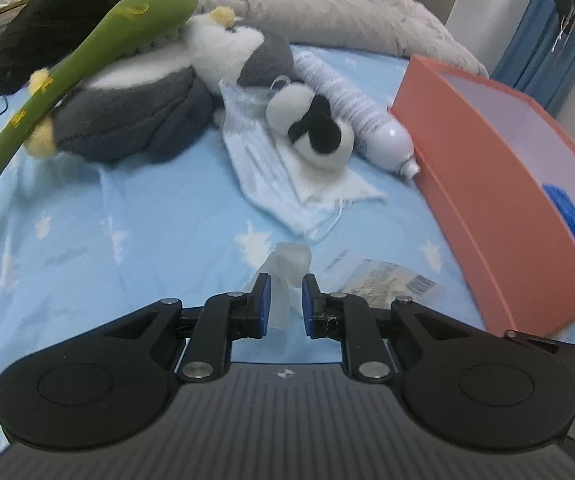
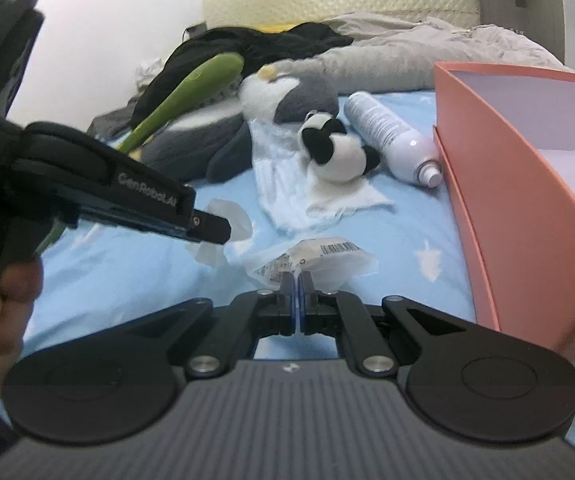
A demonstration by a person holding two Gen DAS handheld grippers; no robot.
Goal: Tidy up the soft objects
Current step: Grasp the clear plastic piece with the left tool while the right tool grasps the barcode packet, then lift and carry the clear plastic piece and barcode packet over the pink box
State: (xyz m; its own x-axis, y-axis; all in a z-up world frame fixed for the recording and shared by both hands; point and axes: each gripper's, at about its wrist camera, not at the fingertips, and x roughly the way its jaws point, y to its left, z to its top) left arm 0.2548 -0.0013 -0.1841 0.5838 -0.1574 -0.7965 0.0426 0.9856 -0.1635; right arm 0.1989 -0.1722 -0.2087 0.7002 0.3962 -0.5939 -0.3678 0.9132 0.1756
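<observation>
On the blue bedsheet lie a grey-and-white plush penguin (image 1: 135,100), a green plush snake (image 1: 87,52), a small panda plush (image 1: 315,128) on face masks (image 1: 271,172), and a white bottle (image 1: 367,120). My left gripper (image 1: 284,300) is partly closed around a translucent soft piece (image 1: 287,276), which touches its left pad. My right gripper (image 2: 297,292) is shut on a clear plastic packet (image 2: 319,258). The left gripper also shows in the right wrist view (image 2: 211,232). An open orange box (image 1: 499,200) stands to the right.
Grey bedding (image 1: 347,12) and black clothes (image 1: 87,8) pile at the back of the bed. A blue item (image 1: 571,216) lies inside the orange box. A blue curtain (image 1: 539,28) hangs at far right. The plastic packet lies beside my left gripper (image 1: 383,280).
</observation>
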